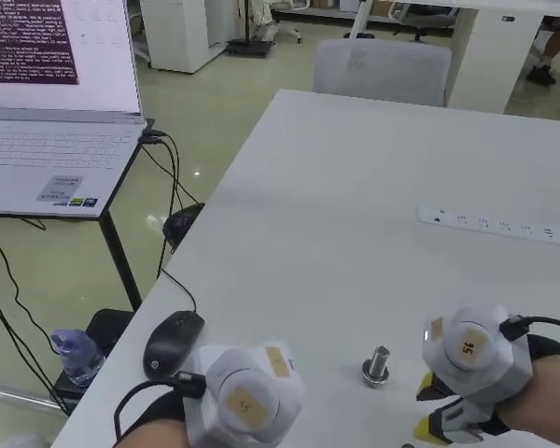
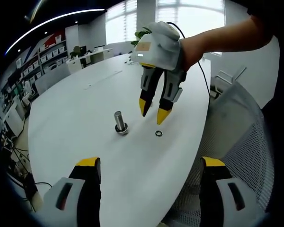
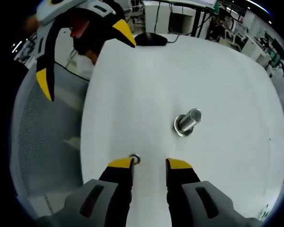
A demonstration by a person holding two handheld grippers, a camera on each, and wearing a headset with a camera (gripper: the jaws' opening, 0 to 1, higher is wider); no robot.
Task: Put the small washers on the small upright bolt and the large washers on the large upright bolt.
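my right gripper (image 3: 150,163) hangs over the white table (image 1: 355,205), jaws slightly apart and empty, one tip just beside a small washer (image 3: 135,158) lying flat near the upright bolt (image 3: 188,122); my left gripper (image 2: 150,162) is spread wide, holding nothing. pickup seems the step in hand, and it calls for straddling the thin ring before closing. a mouse (image 1: 173,341) and power strip (image 1: 495,226) share the tabletop, with a laptop (image 1: 56,140) alongside.

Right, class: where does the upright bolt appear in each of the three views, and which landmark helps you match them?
Head view: upright bolt low, right of centre, just left of the right gripper.
Left gripper view: upright bolt near the centre, left of the right gripper.
Right gripper view: upright bolt right of centre, above the right gripper.
Shared landmark: the right gripper, close beside the bolt.
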